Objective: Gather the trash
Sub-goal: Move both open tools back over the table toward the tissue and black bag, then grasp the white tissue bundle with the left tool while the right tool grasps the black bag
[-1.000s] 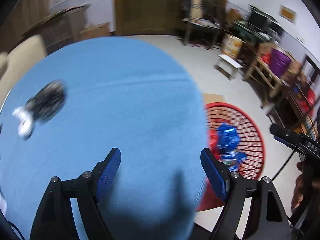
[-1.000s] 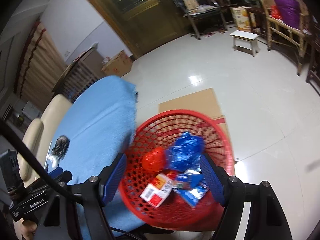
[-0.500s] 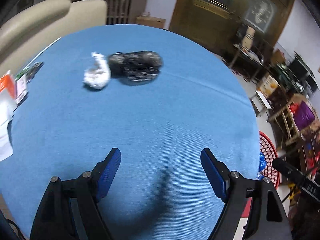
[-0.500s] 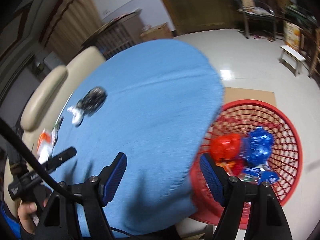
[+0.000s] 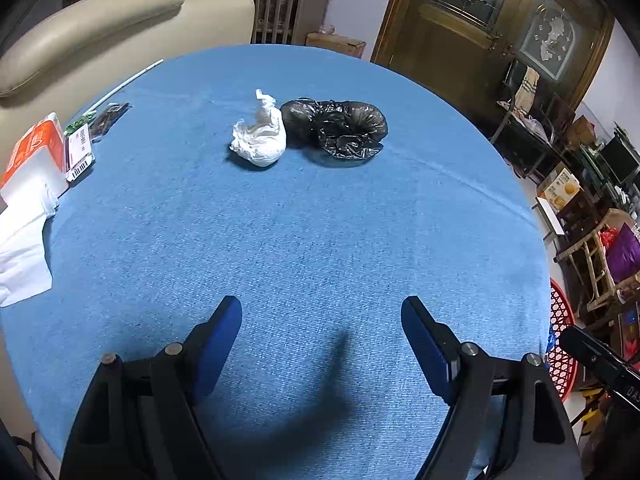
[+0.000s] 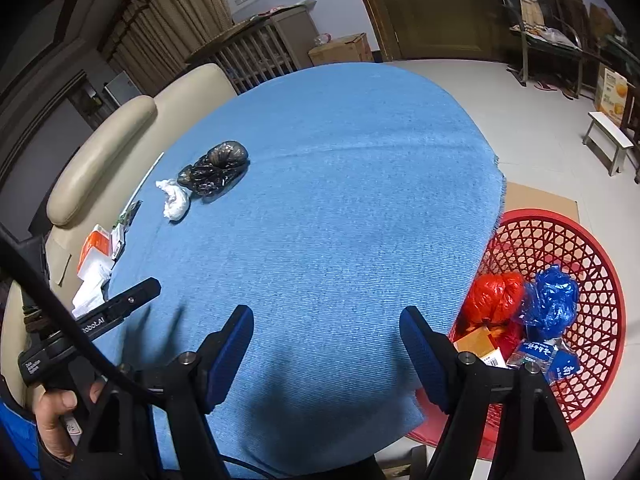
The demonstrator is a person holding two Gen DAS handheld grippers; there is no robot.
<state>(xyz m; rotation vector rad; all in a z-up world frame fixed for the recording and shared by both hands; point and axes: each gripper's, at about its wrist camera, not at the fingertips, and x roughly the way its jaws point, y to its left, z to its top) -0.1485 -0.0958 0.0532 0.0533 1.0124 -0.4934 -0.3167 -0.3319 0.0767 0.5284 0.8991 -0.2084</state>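
Trash remaining on the table: one crumpled white bag (image 5: 260, 136) and one black bag (image 5: 340, 130), lying side by side and touching, in the upper centre of the left wrist view. In the right wrist view the same pair sits at centre left, white bag (image 6: 175, 200) below and left of the black bag (image 6: 216, 168). Both rest on the blue tablecloth (image 5: 320, 240).

Left gripper (image 5: 322, 330): fingers spread wide, nothing between the blue pads (image 5: 220, 340); only bare cloth shows in the gap. It is well apart from both bags, at the lower centre of its frame.

Right gripper (image 6: 326, 338): fingers likewise spread wide and empty, over the near edge of the cloth, lower centre of frame.

Red basket (image 6: 592, 248): lower right of the right wrist view, on the floor beside the table. Contents: a red bag (image 6: 494, 296), a blue bag (image 6: 554, 300), and small packets beneath them.

Left edge of the table: an orange-and-white box (image 5: 34, 152) and white tissue (image 5: 22, 256). A beige sofa (image 5: 100, 28) stands behind.
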